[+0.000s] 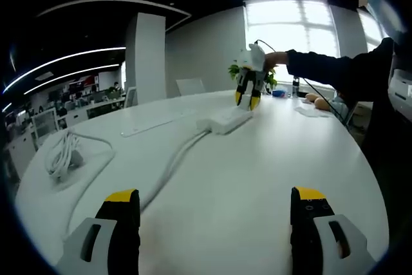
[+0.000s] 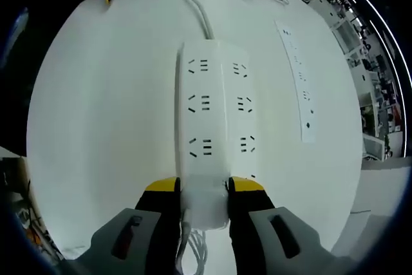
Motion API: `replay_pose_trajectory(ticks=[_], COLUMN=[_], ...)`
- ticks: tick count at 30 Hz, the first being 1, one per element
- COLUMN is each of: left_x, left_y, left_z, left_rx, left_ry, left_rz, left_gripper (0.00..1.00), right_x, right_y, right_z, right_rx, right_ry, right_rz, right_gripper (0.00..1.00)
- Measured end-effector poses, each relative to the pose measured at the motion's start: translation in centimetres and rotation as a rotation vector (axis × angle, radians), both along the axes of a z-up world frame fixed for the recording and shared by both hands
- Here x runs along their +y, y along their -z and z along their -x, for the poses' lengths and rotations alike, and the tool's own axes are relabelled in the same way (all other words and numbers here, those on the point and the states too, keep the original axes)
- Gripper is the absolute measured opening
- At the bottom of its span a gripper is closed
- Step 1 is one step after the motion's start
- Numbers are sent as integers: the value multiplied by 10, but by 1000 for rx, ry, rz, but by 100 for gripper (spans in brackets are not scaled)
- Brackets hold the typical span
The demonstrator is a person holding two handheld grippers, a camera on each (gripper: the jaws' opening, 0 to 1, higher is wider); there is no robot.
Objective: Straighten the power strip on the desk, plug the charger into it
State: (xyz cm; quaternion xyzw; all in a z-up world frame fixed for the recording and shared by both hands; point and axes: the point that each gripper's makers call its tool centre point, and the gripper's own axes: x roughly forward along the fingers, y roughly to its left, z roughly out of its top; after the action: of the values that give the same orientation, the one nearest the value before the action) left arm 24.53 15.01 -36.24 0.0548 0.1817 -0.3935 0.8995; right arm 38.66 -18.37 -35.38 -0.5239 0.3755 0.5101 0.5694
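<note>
Our right gripper (image 2: 203,188) clamps the near end of the white power strip (image 2: 212,120), mid-desk (image 1: 257,178), bare desktop on both sides of it. Left gripper (image 1: 215,205) jaws wide apart over open desk. Left gripper view adds the coiled charger cable (image 1: 63,154) near the desk's edge, well apart from the strip.

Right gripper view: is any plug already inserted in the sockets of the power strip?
No, the socket rows on the power strip are all bare, while the right tool clamps the strip's near end.
</note>
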Motion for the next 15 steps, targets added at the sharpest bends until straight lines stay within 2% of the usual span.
replay_pose_trajectory(ticks=[4, 8, 15], left_x=[0, 0, 1], left_y=[0, -1, 0], left_z=[0, 0, 3], left_rx=[0, -1, 6], left_ry=[-3, -4, -3], left_rz=[-2, 1, -3], left_gripper=[99, 99, 99], right_x=[0, 1, 3], right_y=[2, 0, 0], right_z=[1, 1, 0], right_rx=[-9, 0, -17], right_ry=[-26, -20, -13], right_rz=[28, -46, -69], right_gripper=[27, 27, 28])
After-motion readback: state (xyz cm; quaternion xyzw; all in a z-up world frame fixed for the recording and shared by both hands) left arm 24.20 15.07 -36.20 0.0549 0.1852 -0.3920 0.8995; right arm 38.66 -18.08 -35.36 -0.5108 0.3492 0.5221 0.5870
